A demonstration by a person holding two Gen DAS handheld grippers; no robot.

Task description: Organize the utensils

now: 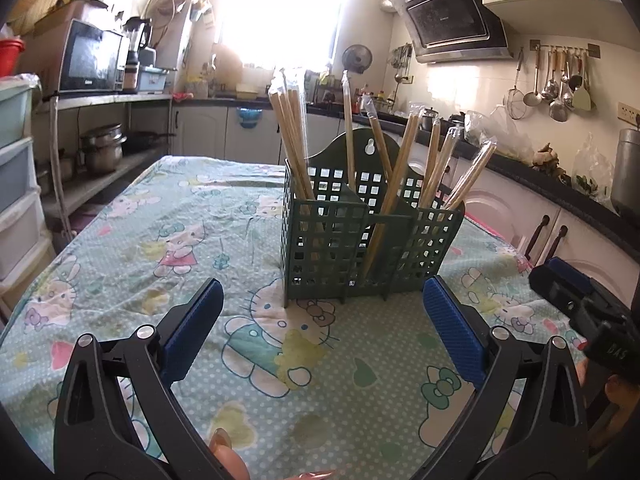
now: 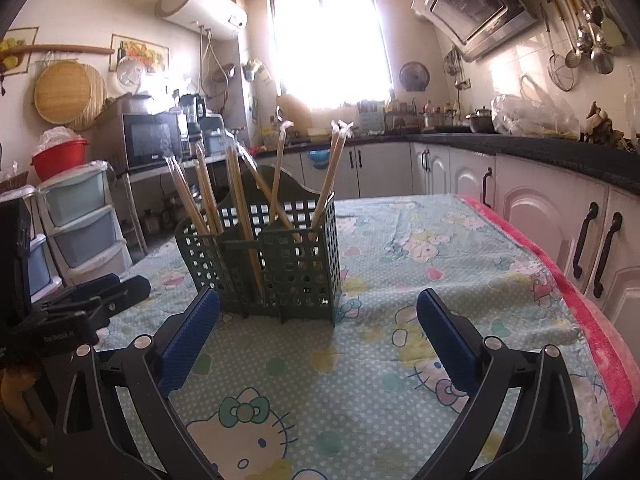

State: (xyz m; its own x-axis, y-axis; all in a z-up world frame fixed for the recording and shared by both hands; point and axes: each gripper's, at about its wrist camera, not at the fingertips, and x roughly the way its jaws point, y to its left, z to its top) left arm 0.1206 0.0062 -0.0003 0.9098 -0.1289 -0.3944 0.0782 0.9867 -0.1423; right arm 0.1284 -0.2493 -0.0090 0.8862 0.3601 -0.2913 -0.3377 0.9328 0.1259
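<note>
A dark green lattice utensil holder (image 1: 360,240) with three compartments stands on the table; it also shows in the right wrist view (image 2: 276,264). Several plastic-wrapped wooden chopstick pairs (image 1: 292,136) stand in its compartments, seen too in the right wrist view (image 2: 240,196). My left gripper (image 1: 322,304) is open and empty, just in front of the holder. My right gripper (image 2: 318,312) is open and empty, in front of the holder's right side. The right gripper also shows at the right edge of the left wrist view (image 1: 568,292); the left one shows at the left of the right wrist view (image 2: 96,300).
The table carries a pale green cartoon-cat cloth (image 1: 160,240) with a pink edge (image 2: 560,280) on the right. Kitchen cabinets (image 2: 540,216) run close along the right. Plastic drawers (image 2: 80,220) and a shelf with a microwave (image 1: 92,60) stand on the left.
</note>
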